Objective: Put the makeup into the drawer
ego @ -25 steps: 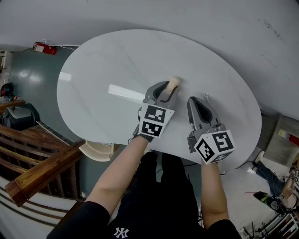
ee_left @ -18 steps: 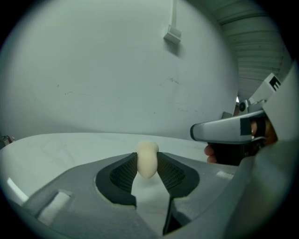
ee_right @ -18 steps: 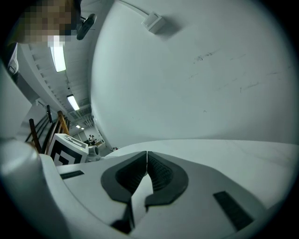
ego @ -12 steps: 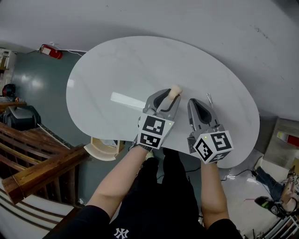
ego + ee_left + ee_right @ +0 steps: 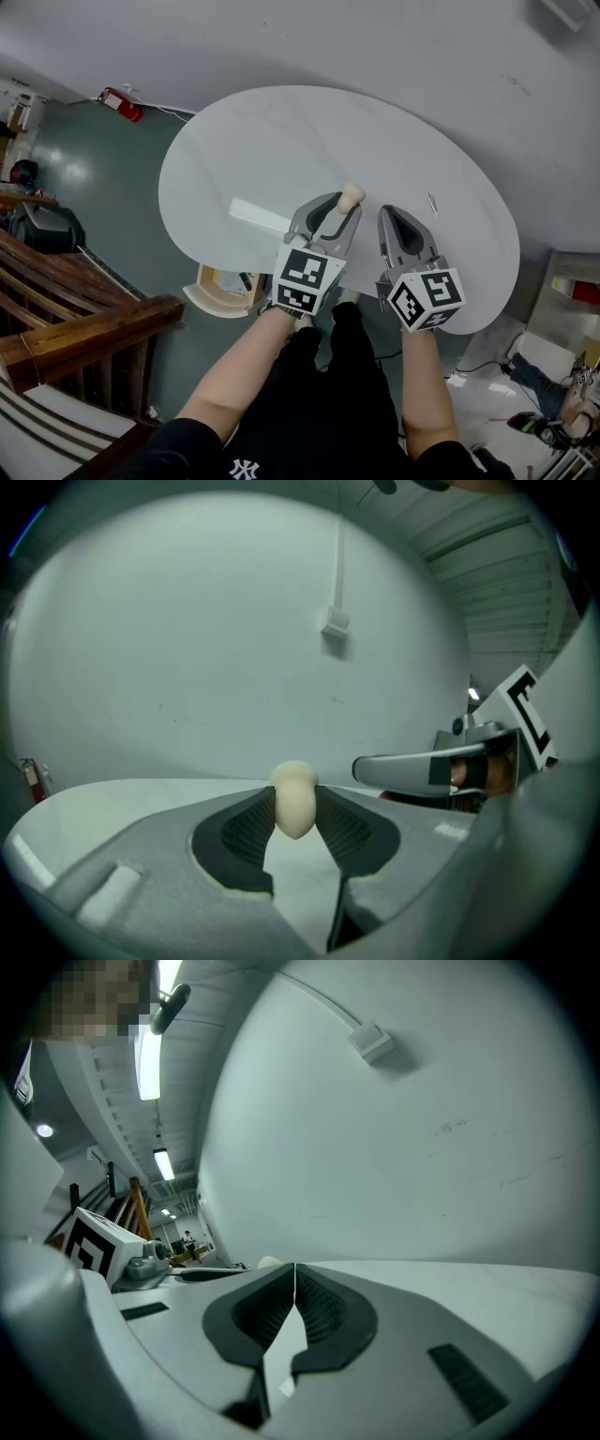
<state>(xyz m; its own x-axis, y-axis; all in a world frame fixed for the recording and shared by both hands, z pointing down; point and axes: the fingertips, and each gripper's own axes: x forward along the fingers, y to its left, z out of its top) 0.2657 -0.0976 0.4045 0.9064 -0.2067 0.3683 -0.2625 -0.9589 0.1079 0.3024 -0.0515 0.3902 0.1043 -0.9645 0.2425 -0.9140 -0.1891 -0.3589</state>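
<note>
- Hand-held grippers, both grey plastic with black-and-white marker cubes, are side by side over the near edge of the glossy white oval bench [image 5: 281, 141], which fills the middle of the head view.
- Below the bench's near left edge juts a cream rounded drawer [image 5: 214, 307]. It is open, and the few small dark things inside are too small to name.
- The left hand-held gripper [image 5: 342, 202] points away from the person above the bench top. Its jaws are pinching a beige egg-shaped makeup sponge [image 5: 294, 799] between their ribbed black pads, and the sponge's rounded end sticks up past the tips.
- The right hand-held gripper [image 5: 294, 1288] is just beside the left one, not touching it. Its jaws are pressed together with nothing between them.
- The sponge is over the bench, well apart from the drawer.
- A thin pale pin [image 5: 432, 202] lies flat on the bench near the right hand-held gripper's tips.
</note>
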